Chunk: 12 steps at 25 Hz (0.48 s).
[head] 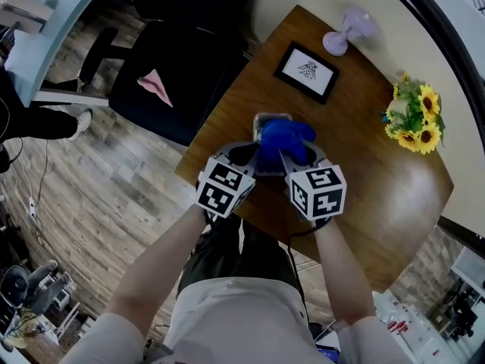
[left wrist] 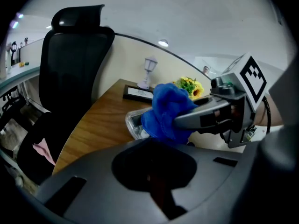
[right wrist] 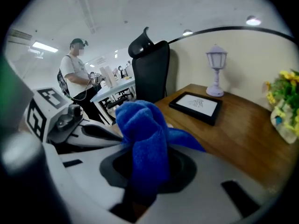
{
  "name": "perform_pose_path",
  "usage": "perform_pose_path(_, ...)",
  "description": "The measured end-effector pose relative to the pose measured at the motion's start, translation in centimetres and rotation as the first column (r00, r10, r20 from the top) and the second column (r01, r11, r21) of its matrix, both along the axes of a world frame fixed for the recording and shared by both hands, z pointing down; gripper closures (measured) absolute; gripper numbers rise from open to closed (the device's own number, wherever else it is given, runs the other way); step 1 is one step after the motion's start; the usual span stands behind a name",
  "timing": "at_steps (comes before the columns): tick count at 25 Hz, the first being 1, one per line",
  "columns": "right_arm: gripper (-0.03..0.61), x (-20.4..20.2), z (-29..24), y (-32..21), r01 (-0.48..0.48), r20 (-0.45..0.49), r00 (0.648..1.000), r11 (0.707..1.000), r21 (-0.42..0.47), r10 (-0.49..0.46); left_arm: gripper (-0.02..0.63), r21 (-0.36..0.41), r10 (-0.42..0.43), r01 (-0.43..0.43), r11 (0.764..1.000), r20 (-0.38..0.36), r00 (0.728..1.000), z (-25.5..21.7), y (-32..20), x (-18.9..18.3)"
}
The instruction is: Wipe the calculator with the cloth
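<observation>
The silvery calculator point(head: 270, 117) lies near the wooden table's point(head: 379, 188) left edge, mostly covered by a bunched blue cloth point(head: 286, 136). My right gripper point(head: 292, 155) is shut on that cloth point(right wrist: 140, 134), which hangs out between its jaws and rests on the calculator. In the left gripper view the calculator's point(left wrist: 132, 123) near end sits right at my left gripper point(left wrist: 149, 146), whose jaws look shut on it; the cloth point(left wrist: 166, 111) and the right gripper point(left wrist: 191, 119) cross in front. Both grippers stand side by side, the left gripper point(head: 254, 158) just left of the right.
A black picture frame point(head: 307, 70) and a small lilac lamp point(head: 348, 30) stand further back on the table. Sunflowers point(head: 415, 120) are at the right edge. A black office chair point(head: 174, 74) with a pink item point(head: 155, 88) stands left. A person point(right wrist: 77, 73) stands beyond.
</observation>
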State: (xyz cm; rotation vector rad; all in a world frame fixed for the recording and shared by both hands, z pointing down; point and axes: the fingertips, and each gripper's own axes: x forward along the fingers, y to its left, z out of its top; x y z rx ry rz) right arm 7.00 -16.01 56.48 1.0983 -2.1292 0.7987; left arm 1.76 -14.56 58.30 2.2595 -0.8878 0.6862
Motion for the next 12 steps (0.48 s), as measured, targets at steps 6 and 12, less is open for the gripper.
perform_pose_path(6, 0.492, 0.6, 0.1, 5.1, 0.03, 0.003, 1.0, 0.998, -0.06, -0.03, 0.612, -0.002, 0.009, -0.008, 1.0, 0.016, 1.0, 0.1, 0.1, 0.1)
perform_pose_path(12, 0.492, 1.7, 0.0, 8.1, 0.108, 0.038, 0.994, 0.974, -0.197, -0.102, 0.612, -0.002, 0.005, -0.005, 1.0, 0.012, 1.0, 0.1, 0.0, 0.1)
